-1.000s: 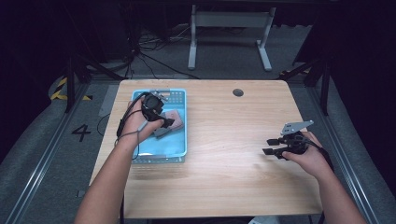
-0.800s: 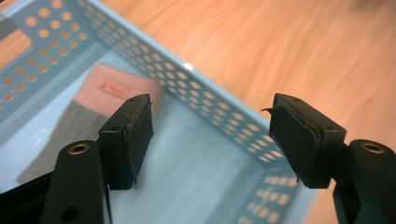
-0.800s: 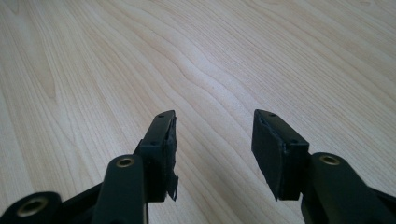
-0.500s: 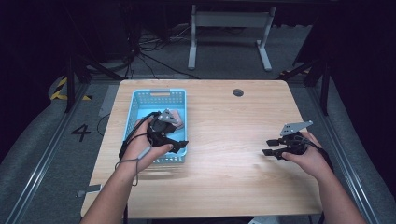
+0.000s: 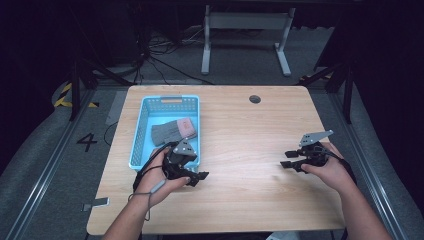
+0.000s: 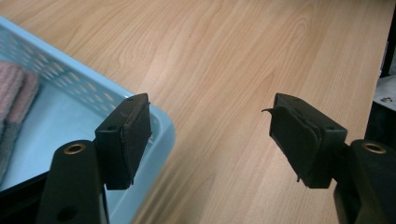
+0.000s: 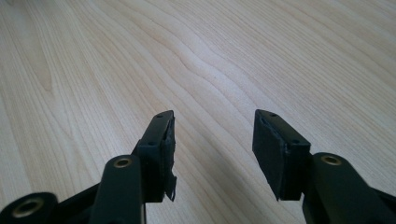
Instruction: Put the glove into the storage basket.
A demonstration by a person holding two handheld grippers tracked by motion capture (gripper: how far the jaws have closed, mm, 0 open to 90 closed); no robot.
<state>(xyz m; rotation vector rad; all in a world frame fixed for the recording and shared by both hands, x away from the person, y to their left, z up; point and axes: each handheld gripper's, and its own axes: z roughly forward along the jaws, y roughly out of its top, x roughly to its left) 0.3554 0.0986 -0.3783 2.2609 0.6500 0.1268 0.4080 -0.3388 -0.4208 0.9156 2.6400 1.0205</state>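
A light blue basket (image 5: 141, 131) stands on the left half of the wooden table (image 5: 240, 130). Inside it lies a folded grey and pink cloth (image 5: 173, 131), also seen at the left edge of the left gripper view as grey and pink cloth (image 6: 11, 100). My left gripper (image 5: 201, 176) hovers at the basket's near right corner (image 6: 159, 126), jaws open and empty, pointing right over bare wood. My right gripper (image 5: 287, 164) rests low near the right edge of the table, open, with nothing between its jaws (image 7: 212, 140).
A round dark cable port (image 5: 255, 99) sits in the table's far middle. Beyond the table are a dark floor, cables and a grey stand's legs (image 5: 245, 37). A floor marking "4" (image 5: 87, 141) lies to the left.
My left gripper has come back out of the basket toward the near edge, leaving the cloth lying inside. The right gripper has stayed where it was.
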